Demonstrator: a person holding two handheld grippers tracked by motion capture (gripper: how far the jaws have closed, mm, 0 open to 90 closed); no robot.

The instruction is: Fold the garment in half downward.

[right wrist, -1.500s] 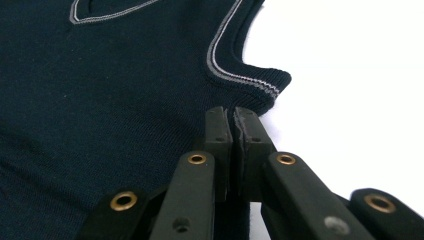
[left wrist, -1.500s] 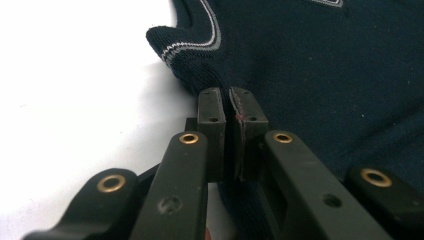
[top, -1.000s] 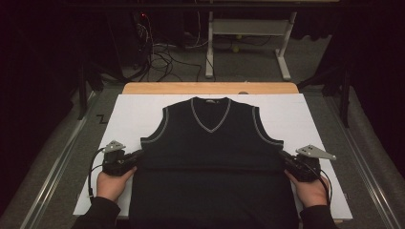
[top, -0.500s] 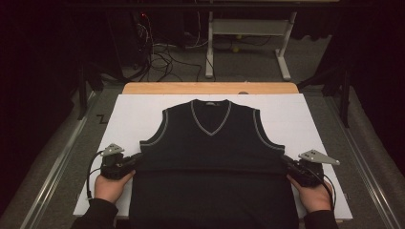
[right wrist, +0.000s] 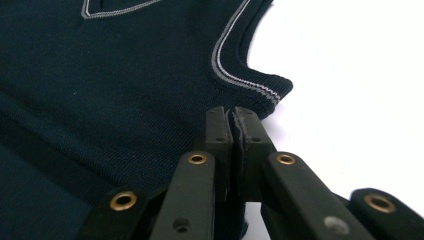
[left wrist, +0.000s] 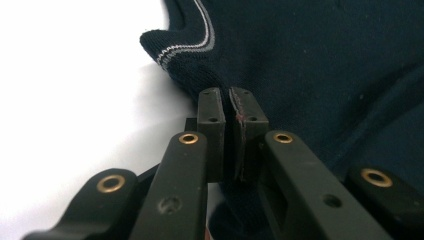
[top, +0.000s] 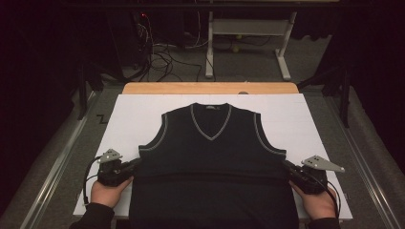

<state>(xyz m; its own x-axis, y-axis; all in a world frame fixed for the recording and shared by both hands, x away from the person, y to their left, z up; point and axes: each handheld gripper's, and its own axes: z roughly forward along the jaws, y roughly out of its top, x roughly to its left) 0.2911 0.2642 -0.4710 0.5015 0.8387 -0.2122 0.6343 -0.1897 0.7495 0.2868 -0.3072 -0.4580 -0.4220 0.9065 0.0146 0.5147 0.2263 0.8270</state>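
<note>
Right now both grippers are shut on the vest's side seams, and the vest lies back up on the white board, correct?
Not quite: the vest lies front up; the high view shows its V-neck. Left gripper and right gripper are shut on its sides, and it lies on the white board.

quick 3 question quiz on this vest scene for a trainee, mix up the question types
1. True or false: the left gripper has its jaws open, clear of the vest.
2. Multiple choice: where does the right gripper pinch the vest? A) at the V-neck B) at the side edge just below the armhole C) at the bottom hem
3. Fill in: the vest lies flat on a ___ board.

Key:
1. False. Its pads are shut on the vest's side edge.
2. B
3. white
</note>
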